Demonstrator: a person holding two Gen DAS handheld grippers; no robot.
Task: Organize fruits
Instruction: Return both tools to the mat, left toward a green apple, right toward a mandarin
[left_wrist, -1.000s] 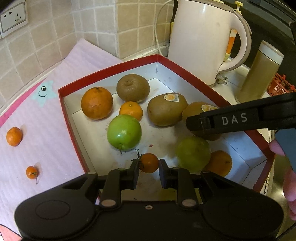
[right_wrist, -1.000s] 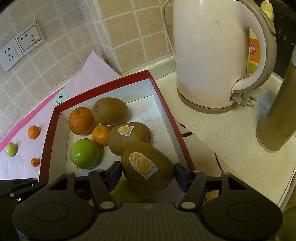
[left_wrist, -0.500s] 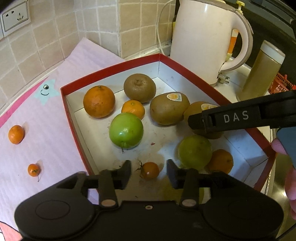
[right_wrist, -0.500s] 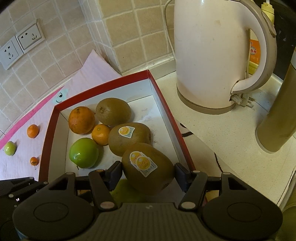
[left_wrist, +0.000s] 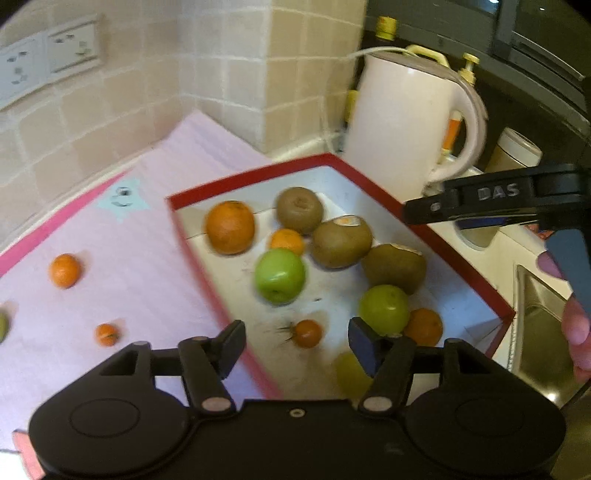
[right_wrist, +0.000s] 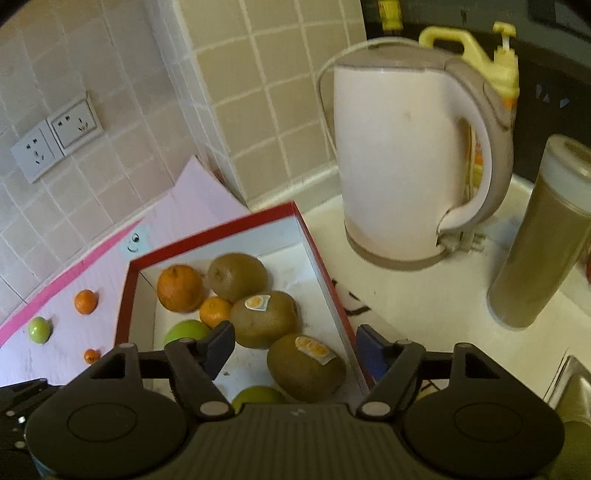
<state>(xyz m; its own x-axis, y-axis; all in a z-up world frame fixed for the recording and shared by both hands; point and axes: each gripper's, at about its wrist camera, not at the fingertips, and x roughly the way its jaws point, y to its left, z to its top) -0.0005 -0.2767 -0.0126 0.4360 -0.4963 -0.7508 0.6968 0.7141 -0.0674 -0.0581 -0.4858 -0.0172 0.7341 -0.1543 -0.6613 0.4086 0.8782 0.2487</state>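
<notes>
A red-rimmed box (left_wrist: 461, 254) (right_wrist: 325, 280) holds several fruits: kiwis, oranges, green apples. My left gripper (left_wrist: 295, 341) is open and empty above a small cherry tomato (left_wrist: 307, 333) that lies in the box. My right gripper (right_wrist: 295, 349) is open and empty above a stickered kiwi (right_wrist: 306, 367) (left_wrist: 393, 266) that lies in the box; it also shows in the left wrist view (left_wrist: 417, 214). On the pink mat (left_wrist: 122, 266) outside the box lie a small orange (left_wrist: 64, 270) (right_wrist: 85, 301), a small tomato (left_wrist: 107, 334) (right_wrist: 91, 356) and a green apple (right_wrist: 40, 329).
A white kettle (right_wrist: 410, 162) (left_wrist: 410, 122) stands behind the box, with a tall beige canister (right_wrist: 543, 258) to its right. A steel sink (left_wrist: 543, 332) edge is at the right. A tiled wall with sockets (right_wrist: 55, 136) is behind.
My left gripper opened, let go of the cherry tomato in the box and pulled up. My right gripper opened, let the stickered kiwi rest in the box and rose.
</notes>
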